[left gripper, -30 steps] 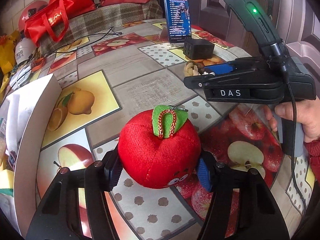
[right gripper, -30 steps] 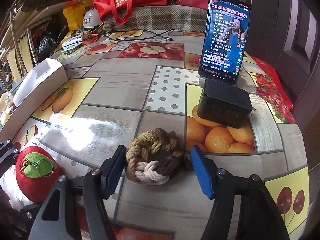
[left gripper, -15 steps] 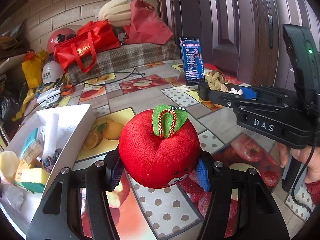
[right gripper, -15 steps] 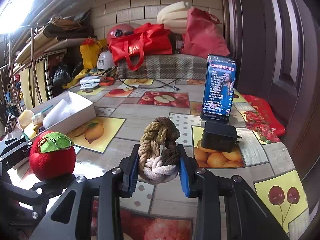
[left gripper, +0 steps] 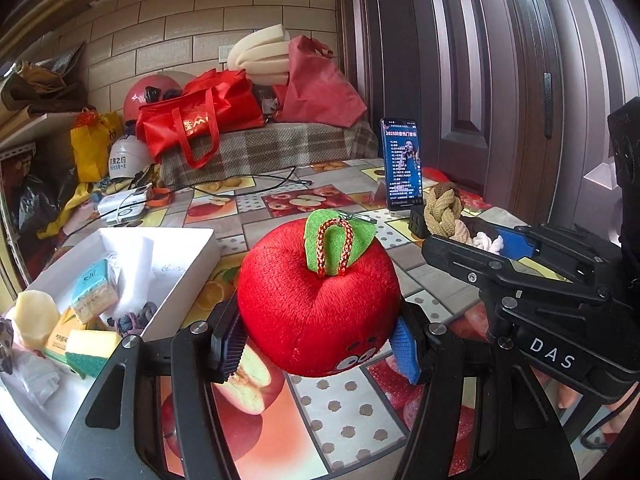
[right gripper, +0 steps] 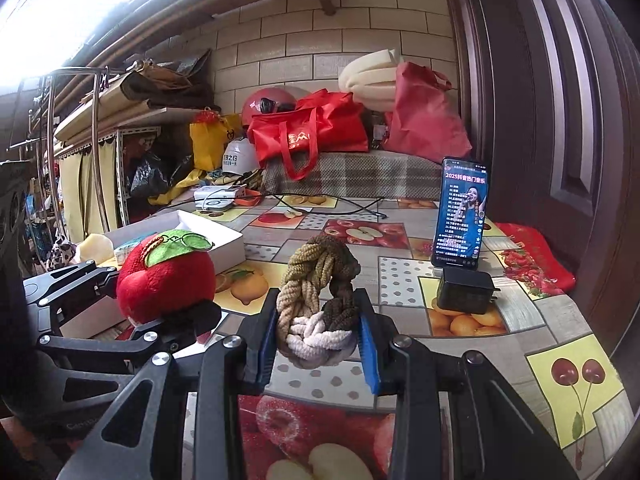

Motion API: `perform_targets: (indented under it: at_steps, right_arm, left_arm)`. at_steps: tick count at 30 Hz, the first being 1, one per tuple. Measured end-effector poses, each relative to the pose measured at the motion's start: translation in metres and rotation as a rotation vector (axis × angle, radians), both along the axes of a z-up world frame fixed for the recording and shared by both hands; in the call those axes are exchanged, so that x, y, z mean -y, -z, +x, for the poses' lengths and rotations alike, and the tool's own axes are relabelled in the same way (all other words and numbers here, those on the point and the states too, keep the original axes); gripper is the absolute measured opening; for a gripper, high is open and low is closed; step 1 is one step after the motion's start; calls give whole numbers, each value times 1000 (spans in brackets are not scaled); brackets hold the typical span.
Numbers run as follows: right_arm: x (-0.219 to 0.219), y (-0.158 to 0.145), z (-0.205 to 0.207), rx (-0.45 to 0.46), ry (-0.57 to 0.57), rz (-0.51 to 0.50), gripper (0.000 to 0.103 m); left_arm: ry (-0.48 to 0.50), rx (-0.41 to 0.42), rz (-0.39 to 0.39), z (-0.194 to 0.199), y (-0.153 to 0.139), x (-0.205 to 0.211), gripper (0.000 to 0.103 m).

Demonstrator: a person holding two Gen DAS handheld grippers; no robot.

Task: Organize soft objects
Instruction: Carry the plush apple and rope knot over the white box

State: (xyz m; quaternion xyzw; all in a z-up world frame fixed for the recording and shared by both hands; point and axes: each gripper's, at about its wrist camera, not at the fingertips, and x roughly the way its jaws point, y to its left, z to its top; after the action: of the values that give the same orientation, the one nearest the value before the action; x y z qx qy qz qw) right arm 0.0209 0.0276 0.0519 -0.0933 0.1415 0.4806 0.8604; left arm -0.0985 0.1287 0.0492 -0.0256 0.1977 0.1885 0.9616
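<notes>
A red plush apple [left gripper: 320, 300] with a green felt leaf hangs above the tablecloth, and my left gripper [left gripper: 316, 340] is shut on its sides. The same apple [right gripper: 164, 280] shows at the left of the right wrist view. A braided rope knot [right gripper: 318, 300] in olive, tan, brown and white is squeezed between blue pads, my right gripper [right gripper: 318, 344] shut on it and lifted off the table. In the left wrist view the rope knot [left gripper: 444, 212] sticks out of the right gripper at the right. A white box [left gripper: 172, 252] at the left holds sponges and other soft items.
A phone [right gripper: 462, 212] stands propped by a black charger block [right gripper: 466, 290] at the right, near a dark door. Red bags [left gripper: 200, 120], a helmet, foam and cables crowd the table's far end. The fruit-print tablecloth [right gripper: 400, 276] lies between. A shelf rack stands far left.
Both grippers rose from the table and tilted up toward level. The right jaws closed on the rope knot and lifted it. The apple stayed gripped, and the white box came into view.
</notes>
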Motion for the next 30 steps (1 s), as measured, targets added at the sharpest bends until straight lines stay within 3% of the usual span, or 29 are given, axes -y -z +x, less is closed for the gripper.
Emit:
perform_targets:
  at_steps: [10,17,30]
  right_arm:
    - [-25,4,-25,-20,-87,-14,35]
    - [-57,6,-53,12,-184,-28,35]
    - [-129,8,-71,29,-229,-42,35]
  left_arm:
    - [-57,21,-22,-44,-1,-23,61]
    - [-198,10,43,-82,1,-61,61]
    - [-457,19,55,-125,7,-162,62]
